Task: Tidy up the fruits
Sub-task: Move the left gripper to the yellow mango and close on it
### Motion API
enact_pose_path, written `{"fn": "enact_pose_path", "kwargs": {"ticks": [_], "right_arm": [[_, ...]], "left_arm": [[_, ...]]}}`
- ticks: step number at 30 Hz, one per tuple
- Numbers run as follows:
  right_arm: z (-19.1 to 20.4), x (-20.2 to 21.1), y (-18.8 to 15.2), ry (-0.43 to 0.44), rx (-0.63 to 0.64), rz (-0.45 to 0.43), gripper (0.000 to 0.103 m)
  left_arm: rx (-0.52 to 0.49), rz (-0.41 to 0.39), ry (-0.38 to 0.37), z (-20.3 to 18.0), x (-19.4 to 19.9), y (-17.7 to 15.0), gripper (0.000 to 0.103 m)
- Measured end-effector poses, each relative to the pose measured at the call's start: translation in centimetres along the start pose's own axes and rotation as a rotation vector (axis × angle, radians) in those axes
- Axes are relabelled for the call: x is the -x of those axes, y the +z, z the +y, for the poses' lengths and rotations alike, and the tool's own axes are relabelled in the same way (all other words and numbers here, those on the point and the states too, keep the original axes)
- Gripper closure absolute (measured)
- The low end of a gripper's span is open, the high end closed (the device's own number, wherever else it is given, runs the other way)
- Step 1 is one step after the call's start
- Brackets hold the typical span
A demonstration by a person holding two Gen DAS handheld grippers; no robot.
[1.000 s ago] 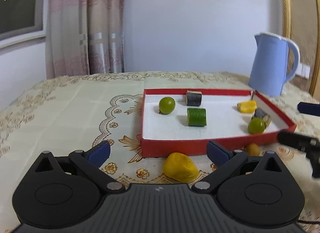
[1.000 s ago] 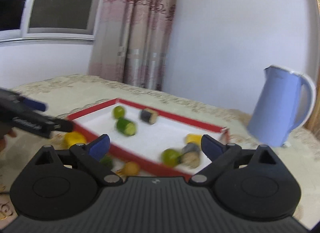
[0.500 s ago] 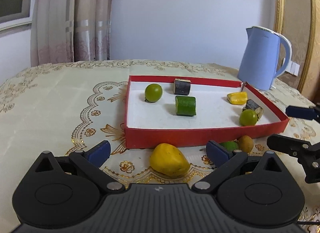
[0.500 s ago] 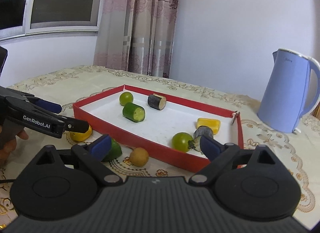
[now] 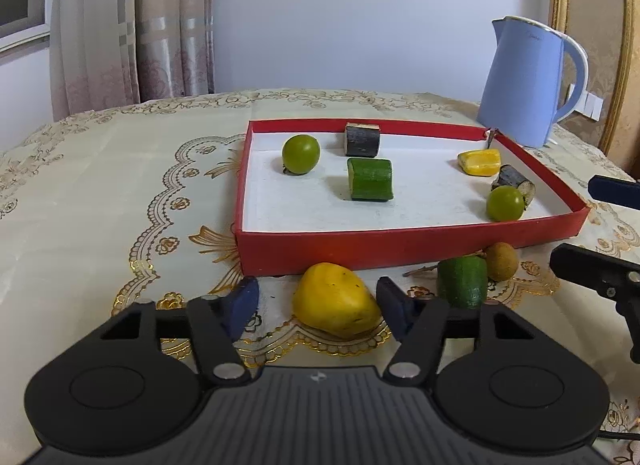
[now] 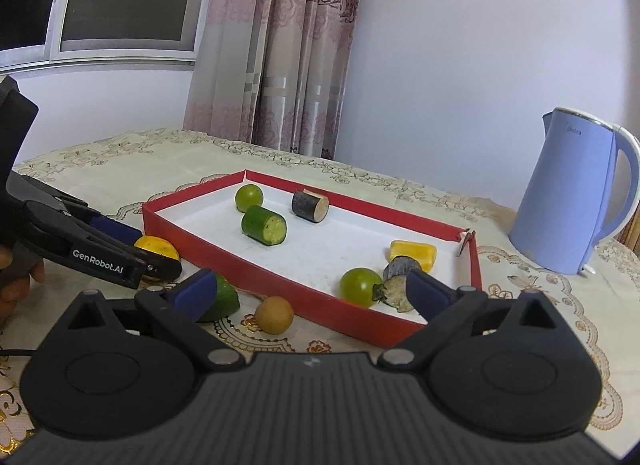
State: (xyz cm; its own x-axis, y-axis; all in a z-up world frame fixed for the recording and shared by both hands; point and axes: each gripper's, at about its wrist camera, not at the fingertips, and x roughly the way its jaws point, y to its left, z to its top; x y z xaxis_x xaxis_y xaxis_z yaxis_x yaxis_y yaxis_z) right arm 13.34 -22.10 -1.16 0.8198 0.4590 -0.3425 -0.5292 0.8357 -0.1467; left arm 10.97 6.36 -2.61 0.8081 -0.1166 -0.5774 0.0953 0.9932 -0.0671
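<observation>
In the right wrist view the left gripper (image 6: 160,265) covers most of the yellow mango (image 6: 158,247), a blue pad (image 6: 192,292) masks half the green chunk (image 6: 224,299), and the hand (image 6: 12,285) is cut by the left edge.

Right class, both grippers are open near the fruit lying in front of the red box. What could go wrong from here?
1. The left gripper straddles the yellow fruit, which sits off-centre toward the right finger; closing could nudge or roll it.
2. The green piece and the small brown fruit lie close together by the right gripper; grasping one may knock the other.
3. Both grippers work close together in front of the red box, so they could collide.
</observation>
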Motion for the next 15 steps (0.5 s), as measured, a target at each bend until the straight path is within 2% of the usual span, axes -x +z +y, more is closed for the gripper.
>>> {"fn": "enact_pose_path", "kwargs": {"ticks": [1,5,8,11,15], "right_arm": [[0.0,0.0,0.0,0.001,0.001,0.0,0.002],[0.1,0.0,0.0,0.005,0.011,0.004,0.002],[0.3,0.0,0.0,0.019,0.025,0.013,0.002],[0.6,0.1,0.0,0.085,0.034,0.035,0.004],[1.9,-0.2,-0.2,0.181,0.095,0.087,0.019]], "left_arm": [[-0.012,-0.003,-0.023,-0.2,0.1,0.0,0.06],[-0.075,-0.008,0.014,-1.3,0.1,-0.1,0.06],[-0.054,-0.016,-0.003,-0.9,0.2,-0.1,0.061],[-0.035,-0.026,-0.016,-0.6,0.4,-0.1,0.061],[-0.028,-0.036,-0.02,-0.4,0.6,-0.2,0.061]]}}
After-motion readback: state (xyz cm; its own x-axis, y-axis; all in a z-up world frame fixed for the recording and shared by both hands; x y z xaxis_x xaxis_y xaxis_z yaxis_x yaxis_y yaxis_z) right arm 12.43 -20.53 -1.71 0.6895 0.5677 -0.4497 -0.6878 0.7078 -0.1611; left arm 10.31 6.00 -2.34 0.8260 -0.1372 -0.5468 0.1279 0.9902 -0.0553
